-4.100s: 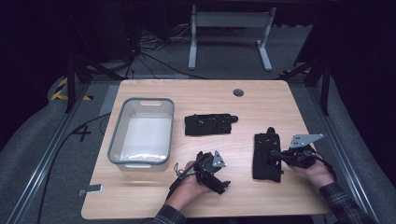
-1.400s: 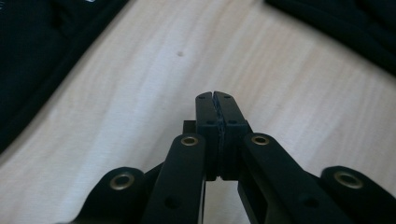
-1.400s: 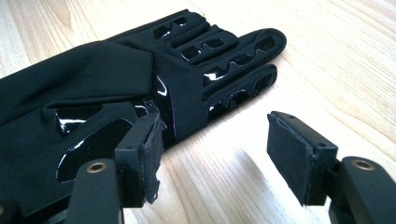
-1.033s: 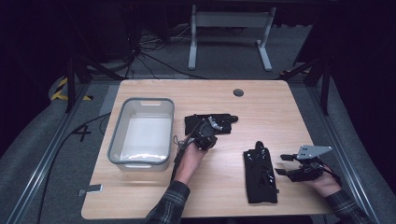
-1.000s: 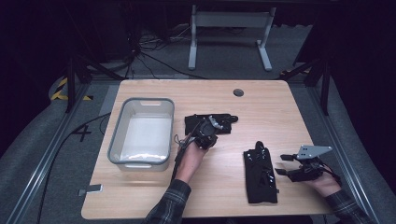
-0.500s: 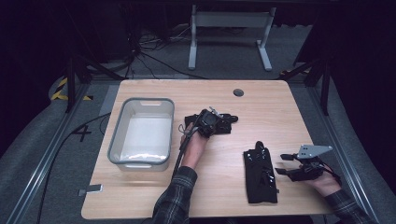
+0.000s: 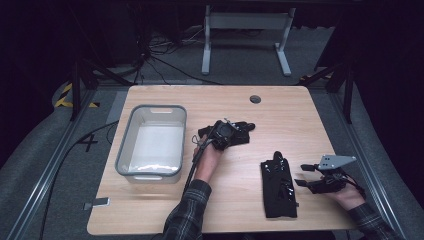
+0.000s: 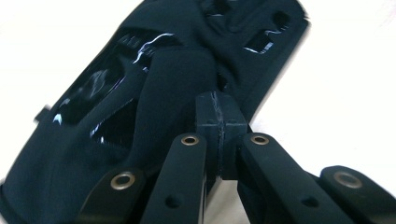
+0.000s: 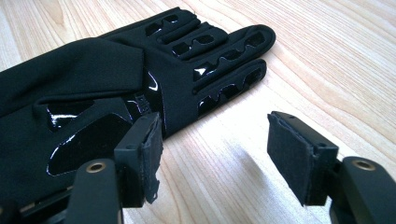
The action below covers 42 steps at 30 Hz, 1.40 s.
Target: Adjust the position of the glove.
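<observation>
Nearest the front edge of the wooden desk (image 7: 150, 210), toward its right corner, the right gripper (image 7: 311, 176) hovers with its jaws standing apart and nothing between them; in the right gripper view its foam pads (image 9: 150, 142) frame bare wood, the left one just beside the edge of a black glove (image 9: 116, 84). That near glove (image 7: 278, 185) lies flat, lengthwise from the front edge toward the middle of the desk, fingers pointing away from the person, with glossy patches on its fingers and back. Further in, a plaid sleeve (image 7: 187, 212) rises from the front edge to the left hand (image 7: 207, 157), which carries the left gripper (image 7: 223, 136) to the centre of the desk. Its jaws are pressed together, and in the left gripper view the closed tips (image 8: 219, 121) sit against the cloth of the far glove (image 8: 154, 93); whether a fold is pinched between them cannot be told. This far glove (image 7: 240, 132) lies crosswise at the desk's centre. To its left, near the left edge, stands a grey plastic bin (image 7: 125, 150) with a white inside. Near the back edge sits a round cable port (image 7: 255, 99).
</observation>
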Available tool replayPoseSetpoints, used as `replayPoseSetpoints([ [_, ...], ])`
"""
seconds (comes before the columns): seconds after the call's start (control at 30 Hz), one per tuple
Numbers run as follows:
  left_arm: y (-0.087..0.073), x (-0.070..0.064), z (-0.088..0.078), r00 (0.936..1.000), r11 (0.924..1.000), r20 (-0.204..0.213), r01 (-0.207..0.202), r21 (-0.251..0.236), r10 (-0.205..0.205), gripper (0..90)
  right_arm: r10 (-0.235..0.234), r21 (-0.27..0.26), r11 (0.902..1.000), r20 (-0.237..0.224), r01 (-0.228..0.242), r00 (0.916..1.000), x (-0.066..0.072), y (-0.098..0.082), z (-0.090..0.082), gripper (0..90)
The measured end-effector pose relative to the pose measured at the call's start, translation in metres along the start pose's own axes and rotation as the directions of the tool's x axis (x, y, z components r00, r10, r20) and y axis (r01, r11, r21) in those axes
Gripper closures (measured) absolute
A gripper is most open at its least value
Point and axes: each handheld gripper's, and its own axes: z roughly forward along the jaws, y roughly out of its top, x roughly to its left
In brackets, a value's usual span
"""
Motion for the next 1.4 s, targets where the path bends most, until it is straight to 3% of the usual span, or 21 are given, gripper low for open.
replayPoseSetpoints([
  [0.37,0.007,-0.028,0.003,0.9934,0.9979,0.095,-0.063,-0.013,0.064,89.9,-0.003,0.0,1.0,0.003,0.003,1.0,0.0,0.0,0.0,36.6],
  [0.57,0.014,-0.047,0.007,0.9811,0.9946,0.164,-0.1,-0.025,0.103,89.9,-0.004,0.001,1.0,0.002,0.004,1.0,0.0,0.0,0.0,36.6],
  [0.93,0.019,-0.058,0.008,0.9706,0.9913,0.202,-0.125,-0.041,0.131,89.9,-0.002,0.001,1.0,0.0,0.002,1.0,0.0,0.0,0.0,36.6],
  [1.23,0.021,-0.036,-0.005,0.9841,0.9941,0.153,-0.079,-0.074,0.09,89.9,-0.002,0.004,1.0,0.0,0.002,1.0,0.0,0.0,0.0,36.6],
  [1.4,0.021,-0.015,-0.007,0.9932,0.9955,0.104,-0.043,-0.084,0.052,89.9,0.0,0.002,1.0,0.0,0.0,1.0,0.0,0.0,0.001,36.6],
])
